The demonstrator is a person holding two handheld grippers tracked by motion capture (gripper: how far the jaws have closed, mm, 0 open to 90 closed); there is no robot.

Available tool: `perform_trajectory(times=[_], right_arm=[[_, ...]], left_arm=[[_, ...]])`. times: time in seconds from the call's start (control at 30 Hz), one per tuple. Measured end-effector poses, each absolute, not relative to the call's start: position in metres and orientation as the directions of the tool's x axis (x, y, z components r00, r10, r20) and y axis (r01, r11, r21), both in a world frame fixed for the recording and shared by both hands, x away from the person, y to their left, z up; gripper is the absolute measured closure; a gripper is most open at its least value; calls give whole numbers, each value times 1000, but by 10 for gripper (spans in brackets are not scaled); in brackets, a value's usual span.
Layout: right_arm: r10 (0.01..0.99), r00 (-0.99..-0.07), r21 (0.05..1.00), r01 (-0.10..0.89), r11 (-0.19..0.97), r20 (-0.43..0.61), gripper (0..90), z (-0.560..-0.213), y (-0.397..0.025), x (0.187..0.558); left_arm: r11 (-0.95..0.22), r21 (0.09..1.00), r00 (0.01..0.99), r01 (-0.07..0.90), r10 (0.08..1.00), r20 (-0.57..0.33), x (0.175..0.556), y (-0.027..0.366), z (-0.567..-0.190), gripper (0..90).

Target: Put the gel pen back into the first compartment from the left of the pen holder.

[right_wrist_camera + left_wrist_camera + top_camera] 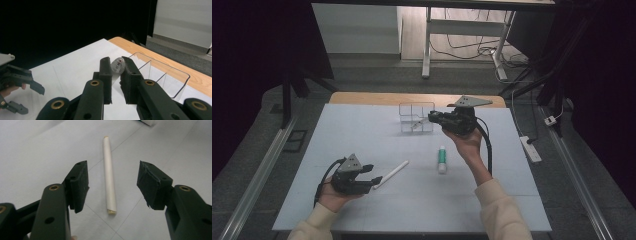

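Left gripper (pixel 112 187) wide open, jaws either side of the white stick (pixel 109 173) near the desk's (pixel 362 125) front edge, apparently lined up to grasp. Right gripper (pixel 117 73) pinching a clear pen (pixel 117 65) above the clear tray (pixel 404 107) by the far edge. Pen's red-marked tip plain in the right gripper view, faint from above. Green tube (pixel 441 159) lying mid-desk.

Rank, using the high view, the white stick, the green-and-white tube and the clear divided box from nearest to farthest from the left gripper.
From the left gripper:
1. White stick, just right of its jaws.
2. Green-and-white tube, mid-table, farther right.
3. Clear divided box, at the far edge, by the right gripper.
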State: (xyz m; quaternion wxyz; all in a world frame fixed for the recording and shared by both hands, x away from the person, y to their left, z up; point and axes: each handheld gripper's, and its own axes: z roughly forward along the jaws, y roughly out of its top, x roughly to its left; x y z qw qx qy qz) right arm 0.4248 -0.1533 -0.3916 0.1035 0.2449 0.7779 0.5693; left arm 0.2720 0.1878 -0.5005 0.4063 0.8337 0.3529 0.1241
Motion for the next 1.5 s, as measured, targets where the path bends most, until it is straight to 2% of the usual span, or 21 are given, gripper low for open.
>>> perform_trajectory(times=[0.53,0.93,1.2,1.33,1.4,1.5], right_arm=[[509,-849,940,278,199,143,787,-379,-144,441],[560,-810,928,324,185,171,787,-380,-124,476],[602,-786,904,350,247,140,787,-390,-109,496],[607,-779,897,369,243,156,783,-396,-106,500],[607,-775,891,388,237,176,748,-400,-104,502],[603,-775,890,394,232,186,585,-403,-102,503]], left_arm=[[-417,765,717,492,692,-83,273,188,-501,416],[-421,759,718,496,690,-86,274,188,-503,412],[-424,757,721,497,688,-88,274,188,-505,409],[-424,757,721,498,687,-89,274,188,-505,409],[-415,760,716,500,691,-94,274,189,-505,409],[-411,761,714,501,694,-96,274,190,-505,409]])
